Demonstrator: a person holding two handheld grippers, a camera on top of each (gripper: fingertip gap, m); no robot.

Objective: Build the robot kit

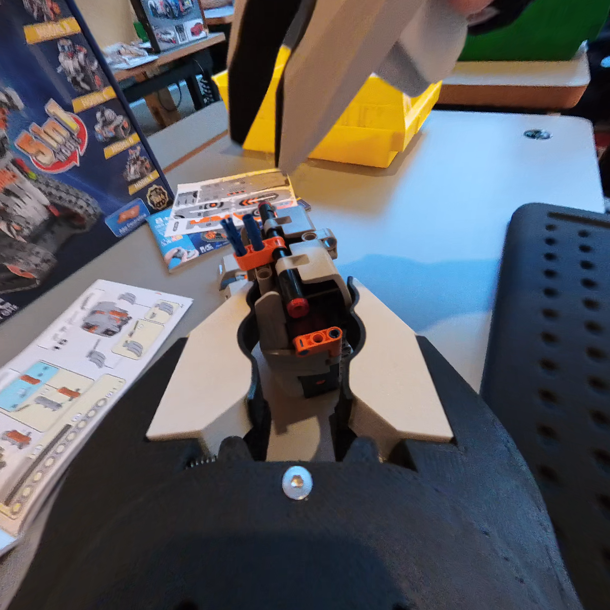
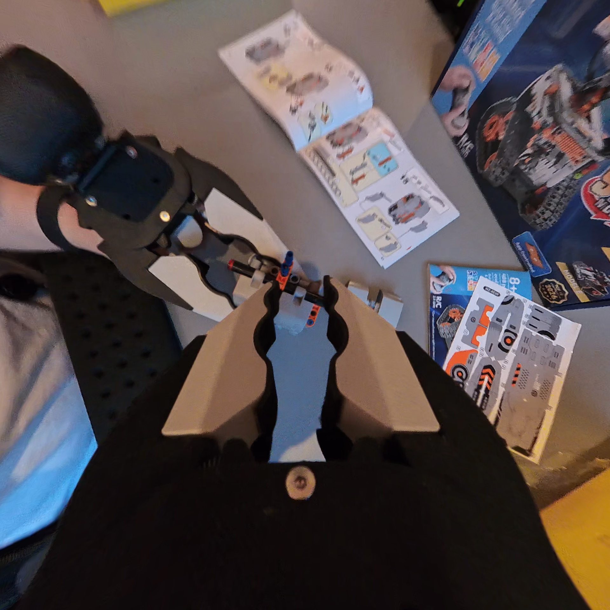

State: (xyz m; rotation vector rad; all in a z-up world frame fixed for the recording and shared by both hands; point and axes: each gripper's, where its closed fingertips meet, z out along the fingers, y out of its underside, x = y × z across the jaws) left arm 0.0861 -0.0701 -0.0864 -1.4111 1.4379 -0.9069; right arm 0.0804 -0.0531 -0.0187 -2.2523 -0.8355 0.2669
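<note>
Left gripper (image 1: 298,317) fingers clamp grey-orange brick assembly (image 1: 290,280) above surface (image 1: 462,198); right gripper (image 2: 298,293) fingers narrow, empty, tips at assembly's black axle (image 2: 307,292).

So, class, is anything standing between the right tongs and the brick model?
Nothing visible. The right tongs hang open above the brick model, which the left tongs clamp; only air lies between.

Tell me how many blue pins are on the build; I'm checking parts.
2: both blue pins stand side by side in the orange beam on the build held by the left gripper. Others may be hidden.
</note>
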